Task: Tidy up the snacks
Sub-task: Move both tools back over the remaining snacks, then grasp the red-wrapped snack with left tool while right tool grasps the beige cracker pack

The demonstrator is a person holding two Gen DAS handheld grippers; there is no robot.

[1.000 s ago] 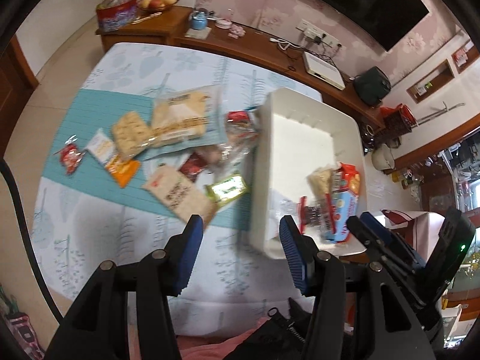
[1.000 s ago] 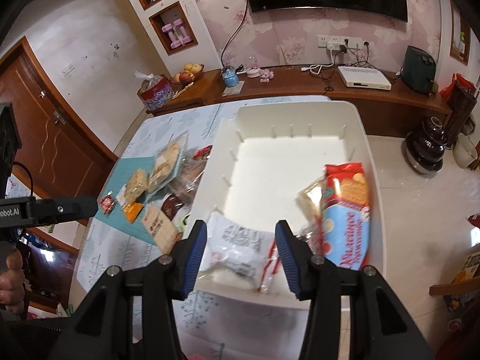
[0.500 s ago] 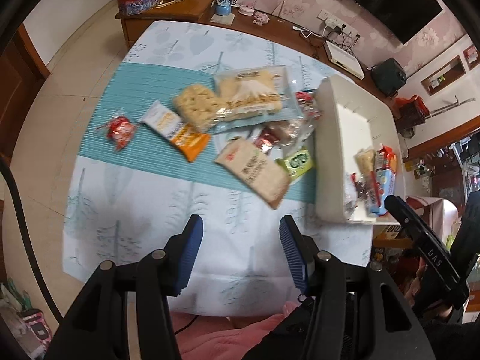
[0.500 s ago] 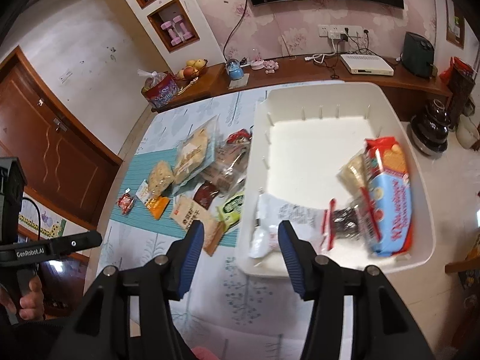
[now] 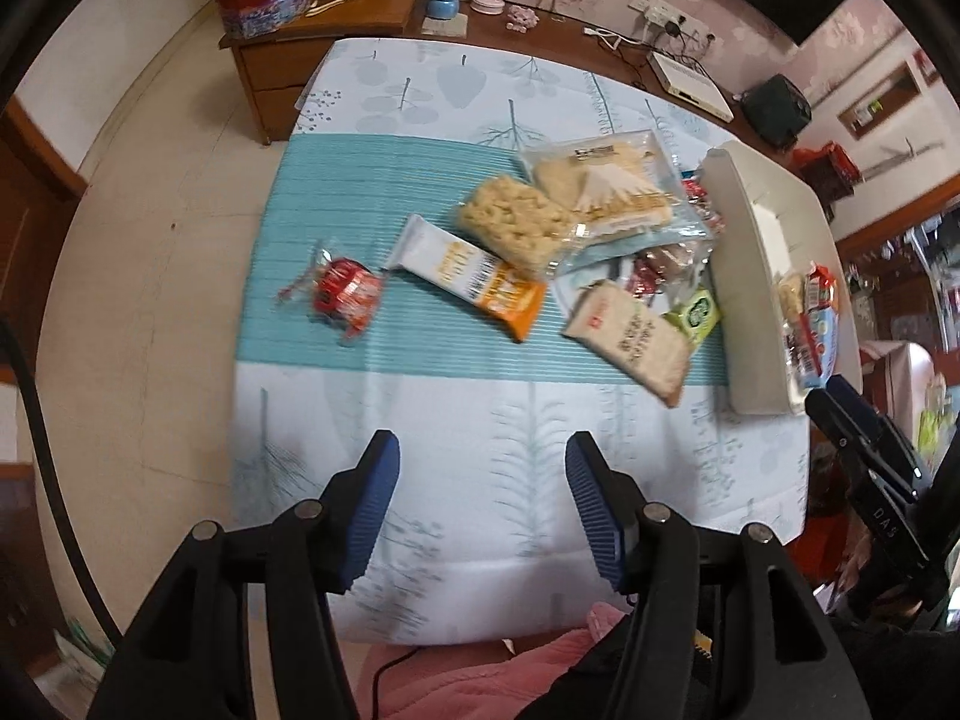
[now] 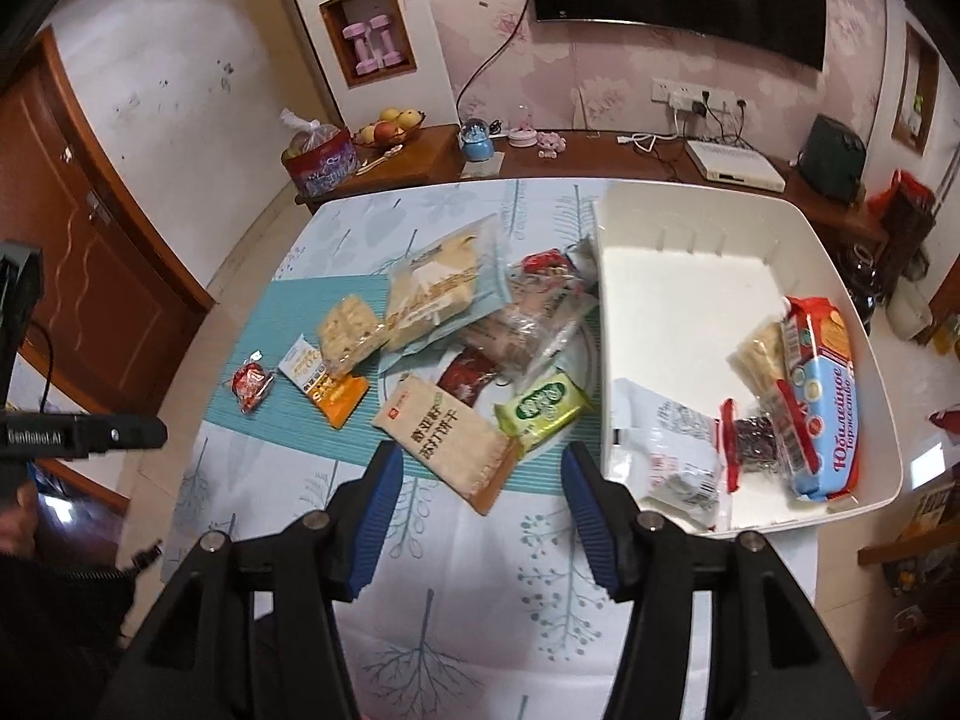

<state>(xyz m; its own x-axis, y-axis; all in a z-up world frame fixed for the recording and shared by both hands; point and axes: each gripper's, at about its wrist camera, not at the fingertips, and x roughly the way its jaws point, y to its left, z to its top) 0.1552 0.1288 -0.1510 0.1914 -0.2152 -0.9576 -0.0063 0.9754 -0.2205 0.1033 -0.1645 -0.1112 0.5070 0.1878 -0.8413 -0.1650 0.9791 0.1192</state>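
- Left gripper (image 5: pixel 480 501): jaws part-open and opening, nothing between them. It hangs over the bare white part of the tablecloth (image 5: pixel 456 420); a second ago it was aimed at the bin's near corner, so its view has swung away from the bin towards the loose snacks.
- Right gripper (image 6: pixel 477 501): jaws opening, wider than a second ago, and empty. A second ago they framed the white packet (image 6: pixel 666 450) at the bin's near edge; that packet now lies inside the bin (image 6: pixel 690 204), clear of the pads.
- The right gripper now sits over the cloth left of the bin, with the beige cracker pack (image 6: pixel 447 441) just ahead of its tips.
- In the bin: the white packet, a dark sweet (image 6: pixel 756 438), a blue-and-red biscuit pack (image 6: pixel 822 396) and a pale pack behind it, all in the same places as before.
- Still on the teal mat (image 5: pixel 336 180): red sweet (image 5: pixel 345 294), white-orange bar (image 5: pixel 468 273), rice-cake pack (image 5: pixel 510 219), big clear bag (image 5: pixel 606 186), green packet (image 5: pixel 696 315), beige cracker pack, plus small wrapped pieces by the bin wall. None has shifted.
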